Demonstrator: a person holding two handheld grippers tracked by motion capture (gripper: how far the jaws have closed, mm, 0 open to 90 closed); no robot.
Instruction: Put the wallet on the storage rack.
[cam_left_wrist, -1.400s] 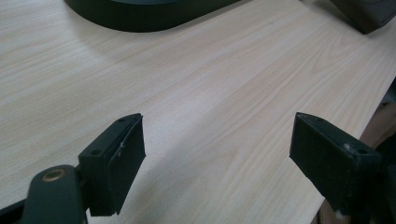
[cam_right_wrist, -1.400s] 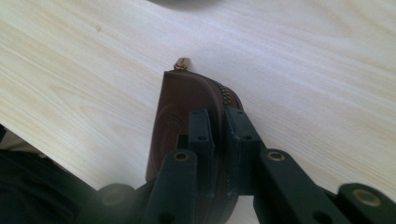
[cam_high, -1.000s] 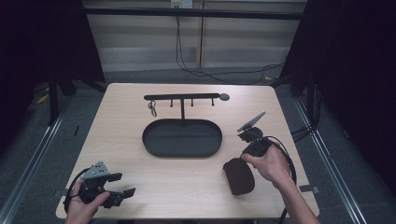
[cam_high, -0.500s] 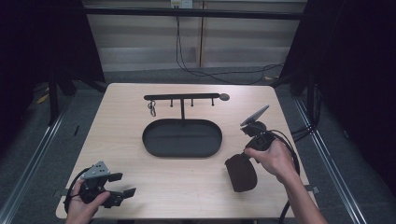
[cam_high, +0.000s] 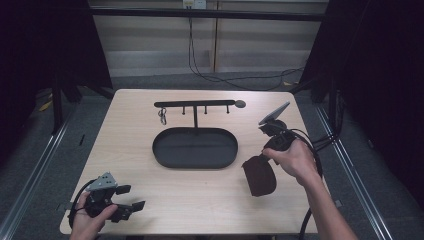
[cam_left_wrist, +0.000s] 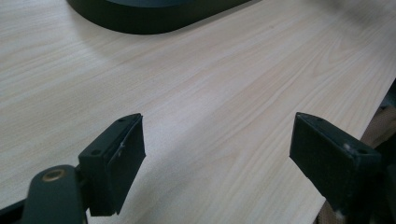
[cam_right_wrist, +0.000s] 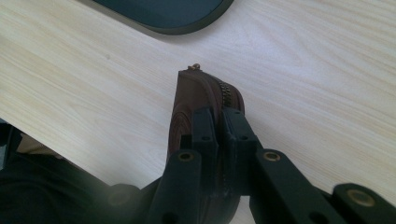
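Black oval tray (cam_high: 162, 150), hook rack (cam_high: 195, 104) behind it, wooden table (cam_high: 135, 125)

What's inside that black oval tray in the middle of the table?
The black oval tray looks empty: only its dark flat floor shows. The upright post of the black hook rack hides a sliver of its far rim.

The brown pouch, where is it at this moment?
In the high view the brown pouch hangs from the shut right gripper over the table's right side, just right of the black tray.
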